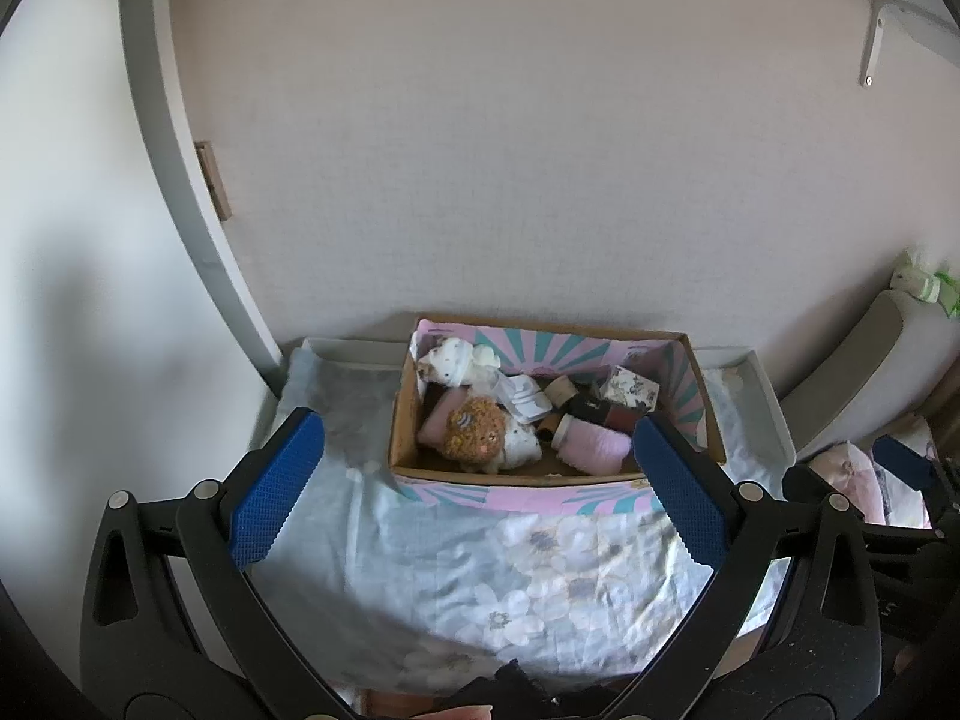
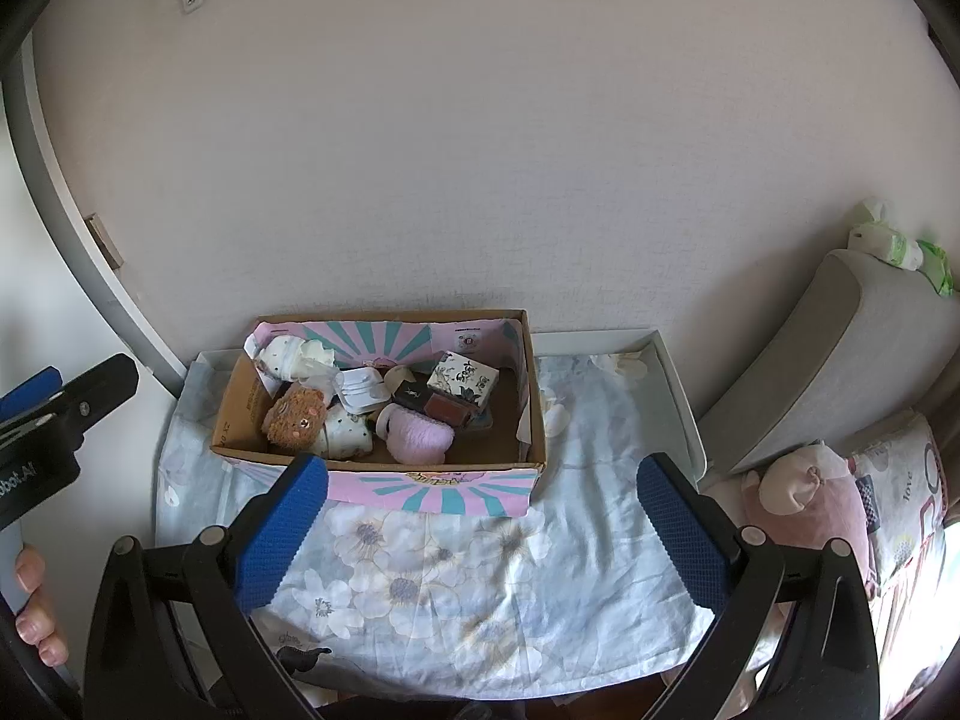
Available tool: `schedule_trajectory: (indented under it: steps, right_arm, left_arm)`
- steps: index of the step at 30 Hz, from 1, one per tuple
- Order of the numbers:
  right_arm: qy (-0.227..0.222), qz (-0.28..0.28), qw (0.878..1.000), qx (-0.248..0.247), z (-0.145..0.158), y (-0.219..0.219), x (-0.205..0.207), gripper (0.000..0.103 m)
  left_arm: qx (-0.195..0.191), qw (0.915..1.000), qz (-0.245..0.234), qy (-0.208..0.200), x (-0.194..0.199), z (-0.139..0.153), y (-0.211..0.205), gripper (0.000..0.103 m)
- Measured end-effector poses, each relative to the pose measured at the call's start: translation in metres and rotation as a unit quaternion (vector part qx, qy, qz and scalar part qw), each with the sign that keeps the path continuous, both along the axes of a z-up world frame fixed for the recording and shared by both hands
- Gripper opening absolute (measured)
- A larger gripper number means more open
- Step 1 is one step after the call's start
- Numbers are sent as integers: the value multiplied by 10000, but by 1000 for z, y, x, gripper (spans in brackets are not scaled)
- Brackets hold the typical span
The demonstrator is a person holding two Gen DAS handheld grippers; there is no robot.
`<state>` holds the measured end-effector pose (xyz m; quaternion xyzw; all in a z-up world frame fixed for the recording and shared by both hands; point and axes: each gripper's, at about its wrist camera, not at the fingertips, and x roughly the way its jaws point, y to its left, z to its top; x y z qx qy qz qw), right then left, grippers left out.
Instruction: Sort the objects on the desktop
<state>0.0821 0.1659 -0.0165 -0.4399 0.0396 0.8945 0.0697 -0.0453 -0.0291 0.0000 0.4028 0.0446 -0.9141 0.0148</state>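
A cardboard box (image 2: 384, 414) is seen at the back of a small surface (image 2: 678, 396) that is draped in a pale blue floral cloth (image 2: 456, 576), pushed up against the wall. The box serves as the landmark here. Its inner walls are lined with pink paper printed with teal rays, and a flap of the same paper hangs down its near side.

The desktop objects appear to have been gathered inside the box, so the sorting is judged to be nearly done or finished. Within the box, a brown fuzzy plush toy (image 2: 294, 414) lies at the near left, a pink knitted item (image 2: 417, 435) sits near the front middle, a white dotted fabric bundle (image 2: 291, 357) rests in the far left corner, and a small cube printed with dark flowers (image 2: 465, 381) stands toward the far right, beside a dark red case (image 2: 441, 405). The cloth in front of the box carries no loose items.

The left claw (image 1: 480, 474) is held just in front of the box, spread wide, with nothing between its blue pads. The right claw (image 2: 483, 516) is likewise held wide open and empty, in front of the box and slightly to its right. Both are probably kept back to leave the box unobstructed.
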Motion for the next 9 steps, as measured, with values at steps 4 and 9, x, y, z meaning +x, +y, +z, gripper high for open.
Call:
schedule_trajectory:
  steps: [4, 9]
  right_arm:
    - [20, 8, 10000, -4, 0, -2, 1, 103]
    - [15, 32, 10000, -7, 0, -5, 1, 103]
  left_arm:
    - [-83, 10000, 26, -19, 0, 0, 1, 103]
    - [-92, 9999, 24, -58, -1, -1, 1, 103]
